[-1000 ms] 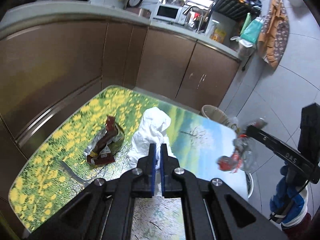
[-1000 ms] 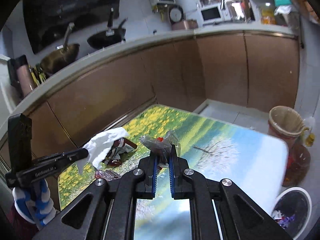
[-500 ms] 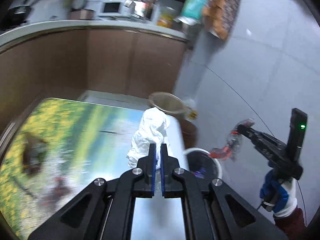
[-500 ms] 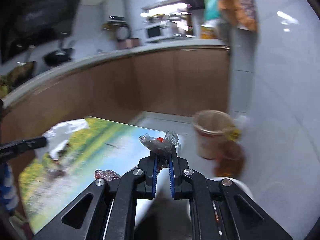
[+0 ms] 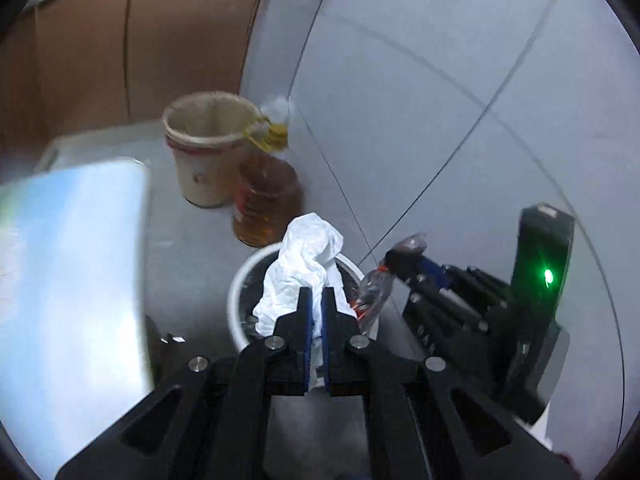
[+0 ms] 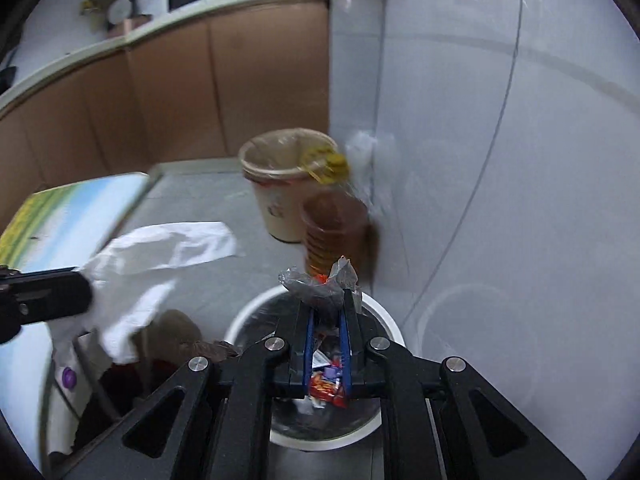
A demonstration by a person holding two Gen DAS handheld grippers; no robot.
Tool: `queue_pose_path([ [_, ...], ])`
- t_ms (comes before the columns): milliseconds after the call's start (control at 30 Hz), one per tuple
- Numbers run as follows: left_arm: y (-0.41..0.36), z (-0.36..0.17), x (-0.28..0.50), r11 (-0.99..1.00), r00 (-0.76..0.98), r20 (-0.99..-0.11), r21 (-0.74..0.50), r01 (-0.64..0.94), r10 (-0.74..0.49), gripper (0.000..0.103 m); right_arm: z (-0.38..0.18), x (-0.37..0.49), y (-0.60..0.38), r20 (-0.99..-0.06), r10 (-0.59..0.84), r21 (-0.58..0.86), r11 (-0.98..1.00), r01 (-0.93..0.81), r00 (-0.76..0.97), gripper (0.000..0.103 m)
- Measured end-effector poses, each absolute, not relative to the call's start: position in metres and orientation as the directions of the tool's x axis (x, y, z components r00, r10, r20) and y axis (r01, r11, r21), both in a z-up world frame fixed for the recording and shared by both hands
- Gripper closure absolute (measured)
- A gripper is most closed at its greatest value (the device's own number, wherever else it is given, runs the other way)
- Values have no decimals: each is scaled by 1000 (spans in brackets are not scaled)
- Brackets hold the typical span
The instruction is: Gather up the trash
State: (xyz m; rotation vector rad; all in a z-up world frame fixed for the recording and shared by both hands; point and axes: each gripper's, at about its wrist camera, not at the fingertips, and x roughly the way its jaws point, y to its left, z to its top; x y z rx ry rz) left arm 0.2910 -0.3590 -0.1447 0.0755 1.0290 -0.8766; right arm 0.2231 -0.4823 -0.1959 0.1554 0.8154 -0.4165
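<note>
Both my tongs are pointed down over the white-rimmed trash bin [image 5: 236,300] on the floor, right by the tiled wall [image 5: 440,100]. My left gripper [image 5: 314,304] is clenched on a crumpled white tissue [image 5: 308,256], which sticks up past the fingertips and hangs right over the bin's opening. My right gripper [image 6: 327,312] is clamped on a clear plastic wrapper [image 6: 320,284] with some red in it, bunched at the fingertips, also straight above the bin. Through the gap between its fingers I can see colourful wrappers [image 6: 328,384] already lying inside.

From the left camera, the right tool comes in from the right side, angled toward the bin, with a green light [image 5: 548,276] glowing on its body. From the right camera, the left tool pokes in from the left edge, tissue trailing off its tip.

Behind the bin stand an amber oil jug [image 5: 266,200] and a beige lined bucket [image 5: 208,152], just beside each other. The table edge [image 5: 72,240] with its landscape print is off to the left.
</note>
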Motion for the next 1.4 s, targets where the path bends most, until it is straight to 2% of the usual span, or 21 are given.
queue_pose_path([
  [100,-377,-167,309,668,160,-781,-386,636,-603,98,-214,226,-494,-749,-306,-21,897,441,587,88],
  [167,-384,-175,315,665,129,-784,-412,623,-607,97,-221,226,-500,-756,-315,-25,890,455,574,78],
  [233,-386,-179,317,659,115,-781,-427,619,-614,96,-222,226,-502,-755,-321,-26,886,464,572,64],
  [267,-386,-180,318,659,114,-781,-427,619,-614,95,-222,226,-501,-753,-326,-29,884,466,571,62],
  [300,-385,-182,316,659,114,-781,-429,618,-615,91,-222,226,-500,-753,-329,-32,884,467,570,59],
  [400,-378,-181,315,659,117,-769,-447,605,-628,68,-223,227,-498,-753,-335,-39,882,469,567,55],
  [433,-377,-179,314,658,119,-764,-452,603,-634,64,-223,228,-498,-753,-337,-41,881,471,565,54],
  [667,-355,-159,305,662,167,-746,-437,609,-645,63,-211,218,-485,-748,-345,-39,876,480,568,53],
  [733,-339,-144,296,678,228,-735,-398,617,-639,63,-204,215,-478,-741,-336,-27,879,475,581,53],
  [900,-290,-96,259,762,469,-680,-209,613,-564,63,-174,198,-447,-700,-301,19,899,438,648,53],
  [1067,-243,-67,224,812,602,-611,-119,572,-514,63,-138,176,-406,-652,-260,40,926,375,712,53],
  [1233,-196,-46,193,853,691,-556,-66,517,-462,47,-99,155,-366,-595,-215,51,951,304,775,47],
  [1400,-151,-25,162,895,775,-491,-20,446,-397,46,-69,137,-327,-554,-163,53,972,230,816,44],
])
